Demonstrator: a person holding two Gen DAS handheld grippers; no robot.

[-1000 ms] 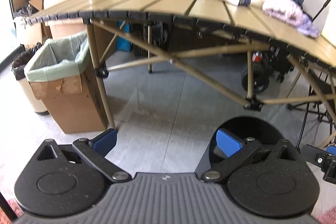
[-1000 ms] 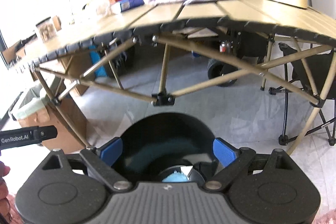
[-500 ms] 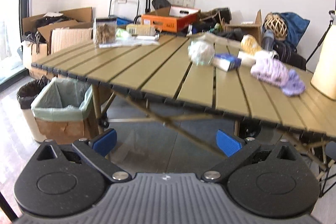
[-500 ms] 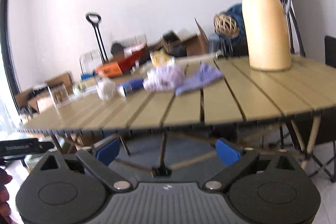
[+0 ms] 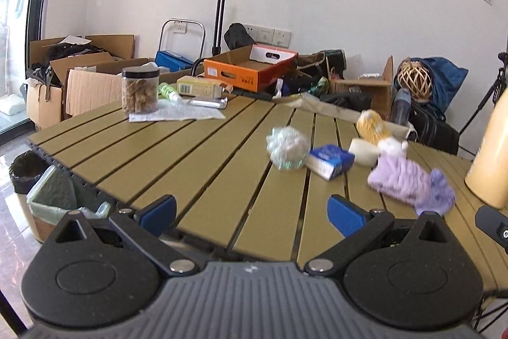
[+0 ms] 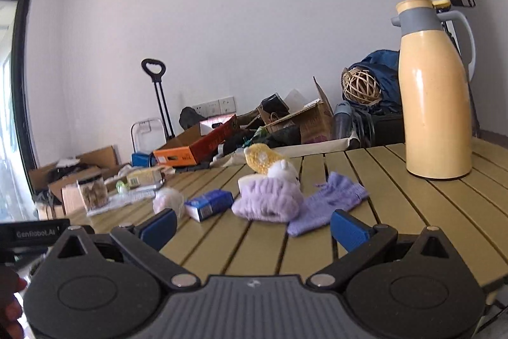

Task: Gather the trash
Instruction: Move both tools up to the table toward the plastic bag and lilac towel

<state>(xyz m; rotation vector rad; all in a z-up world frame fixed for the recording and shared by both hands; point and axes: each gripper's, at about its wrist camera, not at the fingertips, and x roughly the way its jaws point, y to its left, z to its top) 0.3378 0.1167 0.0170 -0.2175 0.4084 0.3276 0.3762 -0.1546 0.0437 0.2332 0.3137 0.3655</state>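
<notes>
Where legible, left gripper [image 6: 35,233] reads "GenRobot.AI", box print blurred

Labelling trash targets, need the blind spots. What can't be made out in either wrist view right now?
- Bin: left wrist view, mostly hidden behind the table edge; contents unseen.
- Crumpled plastic ball: right wrist view, blurred; contents unclear.
- Blue box: print too blurred to read.
- Thermos: left wrist view, cut off by right edge.

"GenRobot.AI" stands on the left gripper [image 6: 35,233].

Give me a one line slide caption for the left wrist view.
Open left gripper faces a slatted table holding a crumpled plastic wad and blue box.
</notes>
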